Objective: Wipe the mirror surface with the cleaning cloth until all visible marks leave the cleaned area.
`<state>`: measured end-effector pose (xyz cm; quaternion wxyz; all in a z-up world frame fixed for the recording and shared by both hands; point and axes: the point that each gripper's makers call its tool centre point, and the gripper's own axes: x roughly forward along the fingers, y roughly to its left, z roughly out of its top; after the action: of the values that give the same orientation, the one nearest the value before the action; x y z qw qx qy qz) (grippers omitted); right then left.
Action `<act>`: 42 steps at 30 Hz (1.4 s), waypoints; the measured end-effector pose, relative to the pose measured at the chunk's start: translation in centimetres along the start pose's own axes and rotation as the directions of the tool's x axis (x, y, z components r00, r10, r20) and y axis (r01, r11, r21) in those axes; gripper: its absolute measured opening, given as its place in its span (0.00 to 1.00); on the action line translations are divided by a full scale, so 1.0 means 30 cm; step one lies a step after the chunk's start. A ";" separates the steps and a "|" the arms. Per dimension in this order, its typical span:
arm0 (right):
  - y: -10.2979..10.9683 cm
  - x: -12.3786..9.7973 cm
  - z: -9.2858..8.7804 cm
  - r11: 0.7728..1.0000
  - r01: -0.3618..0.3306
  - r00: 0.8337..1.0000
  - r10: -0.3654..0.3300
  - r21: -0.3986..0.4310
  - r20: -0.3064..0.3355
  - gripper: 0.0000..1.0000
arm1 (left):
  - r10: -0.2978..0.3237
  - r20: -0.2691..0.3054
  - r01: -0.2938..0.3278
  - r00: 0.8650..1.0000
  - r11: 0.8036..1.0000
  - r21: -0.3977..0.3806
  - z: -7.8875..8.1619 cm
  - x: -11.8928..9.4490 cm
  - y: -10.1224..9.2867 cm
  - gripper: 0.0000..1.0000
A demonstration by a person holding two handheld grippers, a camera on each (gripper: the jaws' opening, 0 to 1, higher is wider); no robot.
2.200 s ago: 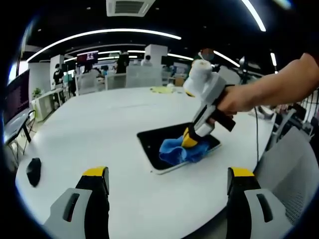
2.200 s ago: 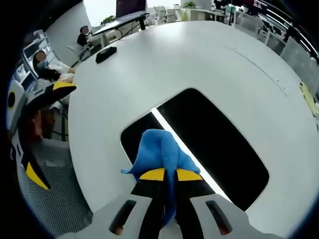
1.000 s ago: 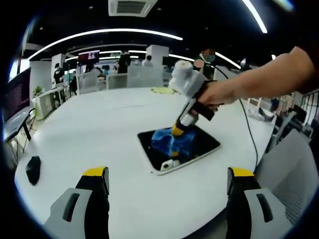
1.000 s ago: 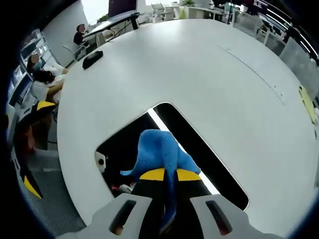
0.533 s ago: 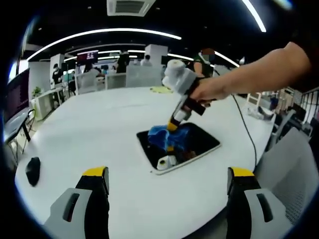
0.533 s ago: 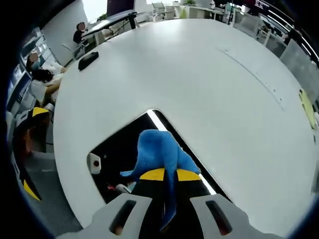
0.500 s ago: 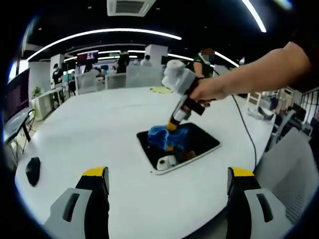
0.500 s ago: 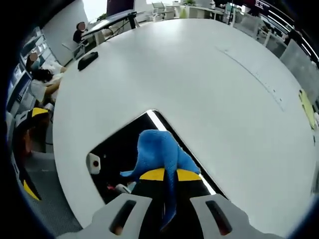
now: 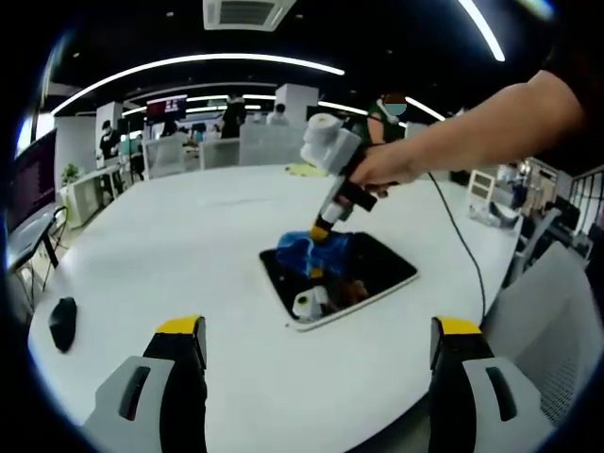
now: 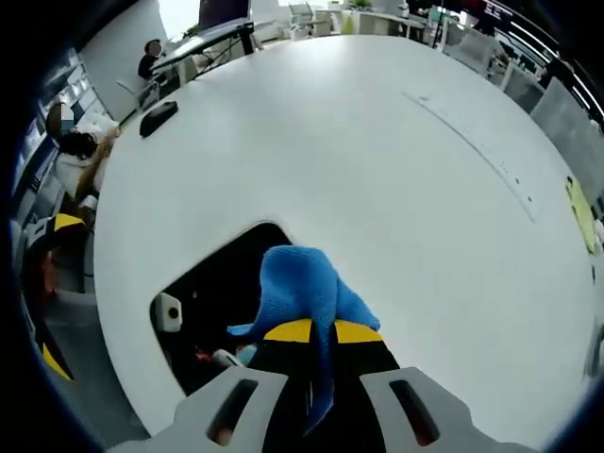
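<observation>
In the left gripper view, your left gripper (image 9: 316,377) hangs with its jaws spread wide and nothing between them, low over the near edge of the white table (image 9: 170,245) and well apart from the mirror (image 9: 377,272). The mirror lies flat on the table ahead of those jaws, dark with a pale rim. Your right gripper (image 9: 321,229) comes in from the right, tilted down onto the mirror's far left corner, with the blue cloth (image 9: 304,251) bunched under its tip and touching the glass. Your hand (image 9: 377,170) holds that gripper from above. A black mouse (image 9: 62,324) sits on the table far to the left of the mirror. In the right gripper view, your right gripper (image 10: 314,332) is clenched on the blue cloth (image 10: 297,288), which bulges out past the yellow tips and rests on the mirror (image 10: 217,293) at its edge. The white table (image 10: 377,160) spreads beyond the mirror, and the black mouse (image 10: 158,117) lies far past it, near the table's rim.
</observation>
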<state>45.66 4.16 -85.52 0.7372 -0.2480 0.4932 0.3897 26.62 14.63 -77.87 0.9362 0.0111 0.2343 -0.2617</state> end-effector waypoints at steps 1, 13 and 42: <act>-0.001 0.000 0.003 1.000 0.003 1.000 -0.003 -0.006 -0.001 0.02 | 0.000 0.000 0.000 1.000 1.000 0.000 0.000 0.000 0.000 0.99; -0.012 0.010 0.011 1.000 0.004 1.000 -0.004 -0.008 -0.003 0.02 | 0.005 0.004 -0.005 1.000 1.000 -0.005 0.003 -0.002 0.003 0.99; -0.101 -0.001 -0.053 1.000 0.020 1.000 -0.020 0.005 0.008 0.02 | 0.006 -0.005 -0.006 1.000 1.000 0.002 -0.003 -0.003 0.000 0.99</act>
<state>47.29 1.21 -86.18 0.7437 -0.2495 0.4886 0.3821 26.52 14.70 -77.90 0.9365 0.0134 0.2363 -0.2589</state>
